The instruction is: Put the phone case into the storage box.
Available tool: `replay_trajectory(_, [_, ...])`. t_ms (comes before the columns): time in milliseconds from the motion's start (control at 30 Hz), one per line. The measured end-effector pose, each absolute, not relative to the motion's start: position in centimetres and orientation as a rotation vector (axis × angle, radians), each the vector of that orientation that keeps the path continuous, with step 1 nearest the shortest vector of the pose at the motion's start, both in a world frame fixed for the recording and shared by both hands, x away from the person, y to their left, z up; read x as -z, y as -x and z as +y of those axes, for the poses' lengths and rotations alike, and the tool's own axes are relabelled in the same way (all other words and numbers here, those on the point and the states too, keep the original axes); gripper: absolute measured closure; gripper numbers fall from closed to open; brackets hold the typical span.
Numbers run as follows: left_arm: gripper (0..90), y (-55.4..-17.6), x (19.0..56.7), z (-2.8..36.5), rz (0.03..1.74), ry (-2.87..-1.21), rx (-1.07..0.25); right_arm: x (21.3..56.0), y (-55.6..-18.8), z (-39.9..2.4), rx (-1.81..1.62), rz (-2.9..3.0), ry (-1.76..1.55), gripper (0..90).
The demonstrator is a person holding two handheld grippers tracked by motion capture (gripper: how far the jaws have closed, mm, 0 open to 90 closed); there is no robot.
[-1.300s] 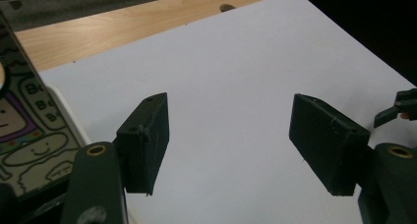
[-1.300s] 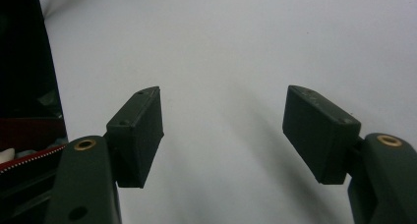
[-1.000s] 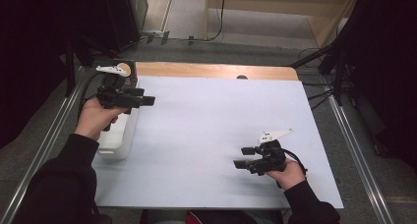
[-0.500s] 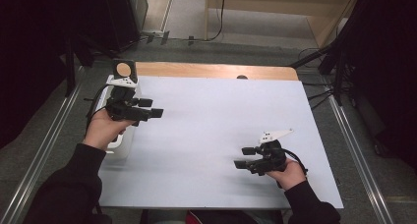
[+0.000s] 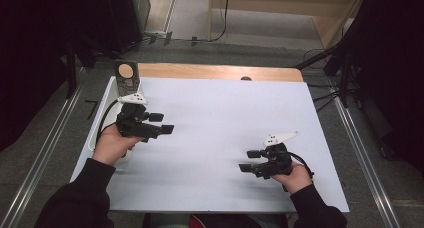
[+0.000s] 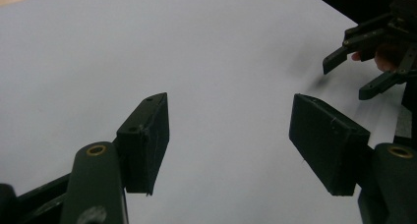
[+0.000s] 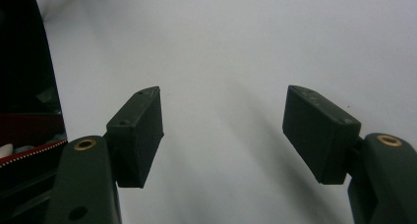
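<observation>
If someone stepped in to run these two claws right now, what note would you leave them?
Left claw: open, empty, held over the left part of the white table.
Right claw: open, empty, low over the table near its front right.
Things: a clear container sits at the table's left edge, beside the left hand.
Done: nothing visibly placed on the table.
Left: nothing is gripped yet.

White table sheet over a wooden board, bare wood strip along the far edge. Clear bin at the left edge, a round tan disc on a dark device beside it. Cables on grey floor.
</observation>
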State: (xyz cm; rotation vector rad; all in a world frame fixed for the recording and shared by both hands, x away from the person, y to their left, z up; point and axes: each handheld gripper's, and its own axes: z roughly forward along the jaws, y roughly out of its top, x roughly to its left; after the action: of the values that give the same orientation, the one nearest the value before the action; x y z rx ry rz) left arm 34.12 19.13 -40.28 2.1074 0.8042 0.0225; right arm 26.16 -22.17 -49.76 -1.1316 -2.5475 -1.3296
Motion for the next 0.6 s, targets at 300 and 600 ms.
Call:
replay_trajectory(300, [31.4,-32.9,41.5,18.5,0.776,-2.120,-0.011,49.7,-26.1,-22.2,1.327,-2.542,1.138,30.4])
replay_trajectory(600, [31.4,-31.7,42.7,18.2,0.752,-2.136,0.004,49.7,-26.0,-22.3,1.326,-2.547,1.135,30.4])
